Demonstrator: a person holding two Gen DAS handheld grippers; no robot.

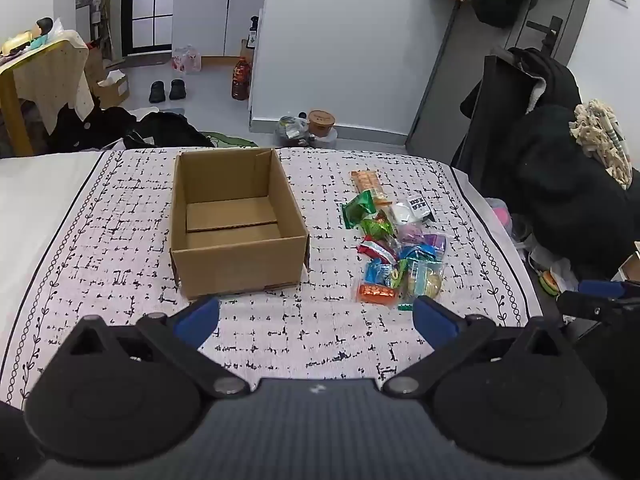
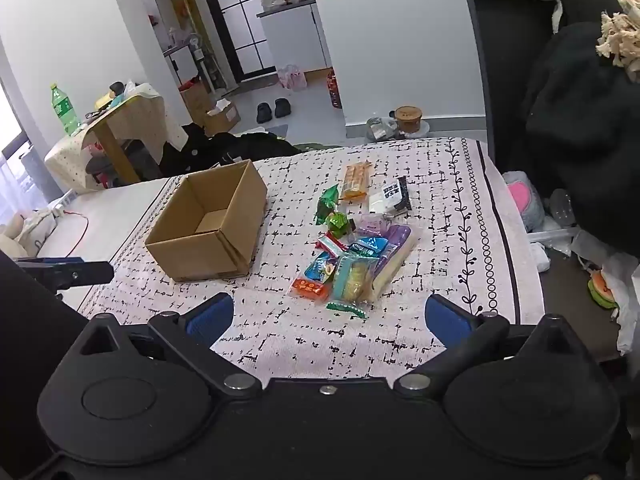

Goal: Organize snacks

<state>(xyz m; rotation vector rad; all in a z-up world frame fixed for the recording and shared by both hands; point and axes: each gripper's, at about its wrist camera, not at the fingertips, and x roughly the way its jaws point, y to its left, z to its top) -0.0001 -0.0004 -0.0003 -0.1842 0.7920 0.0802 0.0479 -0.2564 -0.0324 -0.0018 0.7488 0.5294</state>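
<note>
An open, empty cardboard box (image 1: 236, 220) (image 2: 208, 228) stands on the patterned tablecloth (image 1: 320, 340). To its right lies a pile of wrapped snacks (image 1: 396, 248) (image 2: 356, 252): green, blue, purple, orange and white packets, with an orange bar (image 2: 355, 178) at the far end. My left gripper (image 1: 316, 316) hovers open over the near cloth, in front of the box and the pile, holding nothing. My right gripper (image 2: 328, 316) is open too, just in front of the snack pile, with nothing between its blue pads. Each gripper's tip shows at the edge of the other's view.
The cloth covers only part of the table; bare white tabletop (image 2: 116, 208) lies to the left. A dark chair draped with black clothes (image 1: 560, 168) stands close at the right. Beyond the far edge lie dark bags (image 1: 160, 132) and floor clutter.
</note>
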